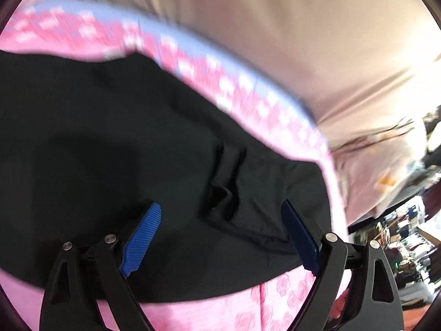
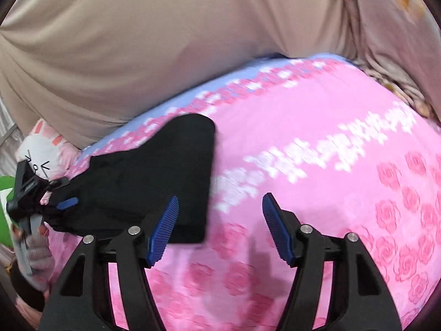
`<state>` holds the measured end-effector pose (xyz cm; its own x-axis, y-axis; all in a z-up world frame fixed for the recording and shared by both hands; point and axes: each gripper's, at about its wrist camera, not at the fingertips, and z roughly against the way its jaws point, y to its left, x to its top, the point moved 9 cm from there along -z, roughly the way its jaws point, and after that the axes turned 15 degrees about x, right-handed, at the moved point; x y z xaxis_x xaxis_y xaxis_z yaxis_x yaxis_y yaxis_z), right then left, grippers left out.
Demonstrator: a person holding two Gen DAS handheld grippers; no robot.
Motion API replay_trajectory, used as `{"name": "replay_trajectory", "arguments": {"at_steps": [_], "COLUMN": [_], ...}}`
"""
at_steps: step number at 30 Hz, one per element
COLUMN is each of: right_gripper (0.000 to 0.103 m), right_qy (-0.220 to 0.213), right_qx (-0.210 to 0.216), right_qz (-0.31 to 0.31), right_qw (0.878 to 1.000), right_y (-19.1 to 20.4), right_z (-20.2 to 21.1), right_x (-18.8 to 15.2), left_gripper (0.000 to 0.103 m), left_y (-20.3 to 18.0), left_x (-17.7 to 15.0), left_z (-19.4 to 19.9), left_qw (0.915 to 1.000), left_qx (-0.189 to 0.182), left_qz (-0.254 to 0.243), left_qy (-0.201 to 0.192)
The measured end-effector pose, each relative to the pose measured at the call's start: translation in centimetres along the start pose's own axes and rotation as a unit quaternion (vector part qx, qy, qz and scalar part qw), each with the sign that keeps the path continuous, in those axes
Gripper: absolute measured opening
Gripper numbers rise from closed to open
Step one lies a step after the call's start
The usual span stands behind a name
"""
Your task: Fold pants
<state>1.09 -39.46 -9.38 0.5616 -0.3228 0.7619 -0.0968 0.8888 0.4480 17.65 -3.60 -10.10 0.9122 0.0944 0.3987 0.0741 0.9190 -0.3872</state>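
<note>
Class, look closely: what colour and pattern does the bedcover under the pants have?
Pink with a rose print on the bedcover, clearest in the right wrist view.

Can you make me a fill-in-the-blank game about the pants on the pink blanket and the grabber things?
1. The pants lying on the blanket are the colour ____.
2. The pink blanket is printed with flowers called ____.
3. The right gripper has its jaws ____, with nothing between them.
4. The pads on the left gripper are the colour ____.

Missing words: black; roses; open; blue
</note>
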Motion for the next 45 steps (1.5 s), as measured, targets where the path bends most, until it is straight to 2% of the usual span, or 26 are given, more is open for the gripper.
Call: {"name": "replay_trajectory", "arguments": {"at_steps": [1, 3, 4, 5, 6, 7, 8, 10, 12, 14, 15, 17, 22, 25, 26, 27, 28, 29, 30, 32, 34, 37, 40, 45], "right_gripper": [0.062, 0.062, 0.064, 0.066, 0.067, 0.068, 0.068, 0.068, 0.069, 0.069, 0.069, 0.069, 0.069, 0.067, 0.059, 0.056, 0.046, 0.041, 0.036, 0.017, 0.011, 0.009, 0.009, 0.01], "right_qy": [0.006, -0.001, -0.006, -0.006, -0.007, -0.008, -0.008, -0.012, -0.011, 0.004, 0.014, 0.044, 0.087, 0.119, 0.126, 0.129, 0.129, 0.123, 0.12, 0.108, 0.092, 0.049, 0.016, 0.007], "right_qx": [0.001, 0.018, 0.034, 0.04, 0.041, 0.042, 0.045, 0.047, 0.05, 0.054, 0.049, 0.035, 0.028, 0.014, 0.014, 0.023, 0.038, 0.052, 0.058, 0.061, 0.053, 0.053, 0.007, -0.018], "right_qz": [-0.007, -0.008, -0.009, -0.014, -0.018, -0.024, -0.028, -0.027, -0.017, 0.0, 0.012, 0.054, 0.11, 0.11, 0.095, 0.079, 0.062, 0.039, 0.029, 0.02, 0.027, 0.033, 0.052, 0.006], "right_qw": [1.0, 1.0, 0.999, 0.999, 0.999, 0.999, 0.999, 0.998, 0.999, 0.999, 0.999, 0.997, 0.99, 0.987, 0.987, 0.988, 0.989, 0.99, 0.991, 0.992, 0.994, 0.997, 0.998, 1.0], "right_y": [-0.4, 0.1, 0.2, -0.1, -0.2, -0.4, -0.5, -0.4, 0.0, 0.8, 1.2, 2.8, 6.2, 6.4, 6.1, 5.9, 5.8, 5.6, 5.5, 5.5, 5.6, 5.7, 4.6, -0.5], "right_z": [-0.2, 0.0, 0.1, 0.1, 0.3, 0.2, 0.2, 0.3, 0.3, -0.1, -0.4, -1.6, -4.3, -6.4, -7.3, -7.9, -8.4, -9.0, -9.3, -9.4, -8.6, -5.9, -3.7, 0.7], "right_x": [-0.4, -0.4, -0.3, -0.3, -0.3, -0.3, -0.1, -0.1, -0.2, -0.5, -0.7, -1.3, -2.8, -3.2, -3.0, -2.9, -2.7, -2.3, -2.2, -1.9, -1.5, -0.2, 0.9, 0.5], "left_gripper": [0.086, 0.09, 0.09, 0.083, 0.042, 0.01, 0.004, 0.004, 0.004, 0.004, 0.004, 0.004, 0.005, 0.005, 0.005, 0.005, 0.005, 0.005, 0.005, 0.005, 0.005, 0.005, 0.005, 0.008], "left_y": [-0.4, -1.5, -2.2, -2.9, -3.7, -4.3, -4.4, -4.2, -3.0, -1.3, -0.2, 1.4, 2.3, 2.3, 2.3, 2.2, 2.2, 2.3, 2.6, 3.2, 3.6, 2.4, 0.2, -4.7], "left_x": [0.0, 0.4, 0.2, 0.0, -0.1, -0.4, -0.4, 0.5, 1.6, 2.3, 2.6, 2.0, 1.5, 2.1, 1.9, 1.8, 1.8, 1.7, 1.6, 1.3, 0.9, 0.3, -0.5, -2.8], "left_z": [-1.1, -1.3, -1.5, -1.9, -2.1, -2.6, -2.6, -1.0, 2.3, 4.0, 4.1, 2.6, 1.7, 2.1, 2.2, 2.3, 2.3, 2.2, 2.0, 1.3, 0.3, -0.1, -0.5, -2.7], "left_qw": [0.9997, 0.999, 0.9992, 0.9993, 0.9991, 0.998, 0.9981, 0.9989, 0.998, 0.9964, 0.9959, 0.9977, 0.9983, 0.9981, 0.998, 0.9979, 0.9979, 0.998, 0.9981, 0.9985, 0.9987, 0.9986, 0.9989, 0.9977], "left_qx": [0.022, 0.042, 0.037, 0.03, 0.028, 0.037, 0.039, 0.023, 0.003, 0.012, 0.023, 0.035, 0.016, 0.014, 0.017, 0.018, 0.018, 0.019, 0.023, 0.026, 0.031, 0.038, 0.028, -0.002], "left_qz": [-0.001, -0.009, -0.014, -0.021, -0.032, -0.051, -0.049, -0.034, -0.016, 0.003, 0.005, 0.008, 0.021, 0.015, 0.01, 0.006, 0.005, 0.004, 0.006, 0.01, 0.015, -0.003, -0.026, -0.068], "left_qy": [0.01, -0.014, -0.01, -0.005, -0.008, 0.0, 0.001, -0.022, -0.062, -0.084, -0.087, -0.058, -0.052, -0.058, -0.06, -0.062, -0.062, -0.061, -0.058, -0.048, -0.037, -0.037, -0.028, 0.0]}}
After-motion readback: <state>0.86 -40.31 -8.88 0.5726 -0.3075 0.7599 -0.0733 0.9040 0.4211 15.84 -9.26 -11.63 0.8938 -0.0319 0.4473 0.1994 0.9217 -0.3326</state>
